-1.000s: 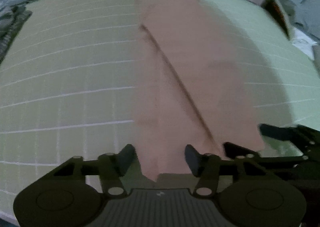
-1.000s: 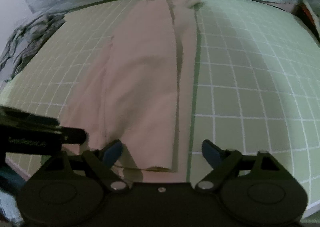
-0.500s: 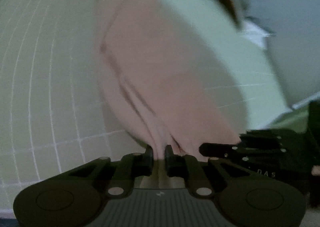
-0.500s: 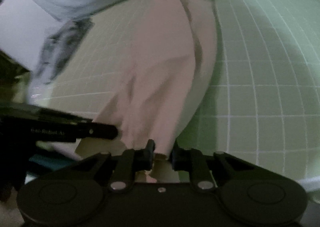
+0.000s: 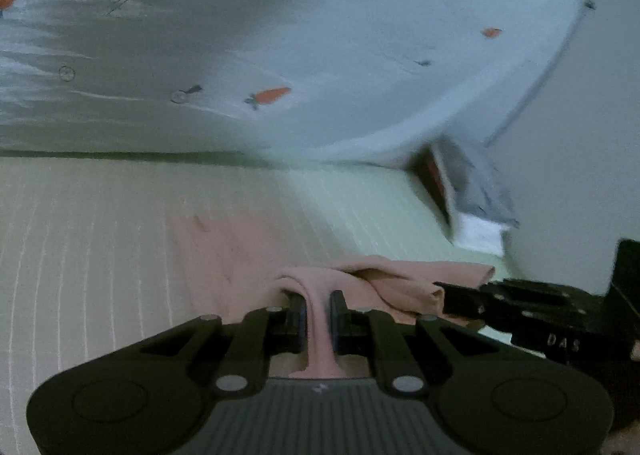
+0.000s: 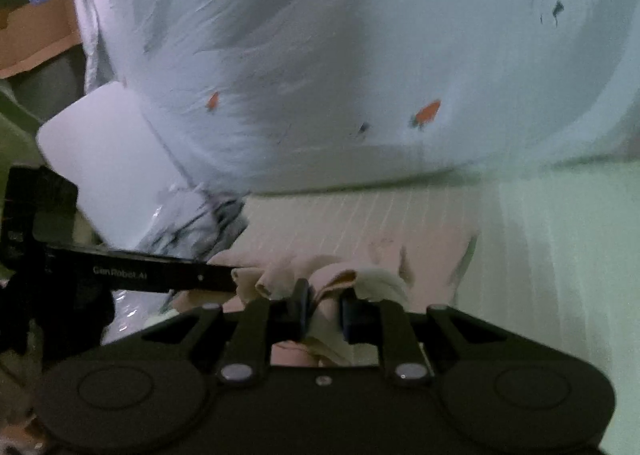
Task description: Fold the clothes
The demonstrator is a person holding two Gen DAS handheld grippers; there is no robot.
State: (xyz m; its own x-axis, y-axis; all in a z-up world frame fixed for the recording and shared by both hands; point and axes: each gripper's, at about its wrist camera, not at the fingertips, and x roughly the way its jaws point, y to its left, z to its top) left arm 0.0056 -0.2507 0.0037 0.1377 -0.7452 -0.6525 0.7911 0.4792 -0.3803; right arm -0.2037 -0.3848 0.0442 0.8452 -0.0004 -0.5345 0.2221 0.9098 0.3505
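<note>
A pink garment (image 5: 240,255) lies lengthwise on the green grid mat (image 5: 80,235), with its near end lifted off the mat. My left gripper (image 5: 319,309) is shut on one corner of that raised hem, and cloth bunches between its pads. My right gripper (image 6: 325,307) is shut on the other corner of the pink garment (image 6: 432,255). Each view shows the other gripper close beside mine: the right one (image 5: 500,303) at the right edge, the left one (image 6: 160,275) at the left edge. The hem sags in folds between the two grips.
A pale blue sheet with small orange carrot prints (image 5: 320,55) rises behind the mat (image 6: 560,255). A grey striped cloth (image 6: 200,223) and a white panel (image 6: 104,159) lie at the mat's left side. Folded items (image 5: 472,195) sit past the mat's right corner.
Both grippers closed on the near hem of the pink garment, then rose with it. The views tipped up from the flat mat toward the blue sheet behind.
</note>
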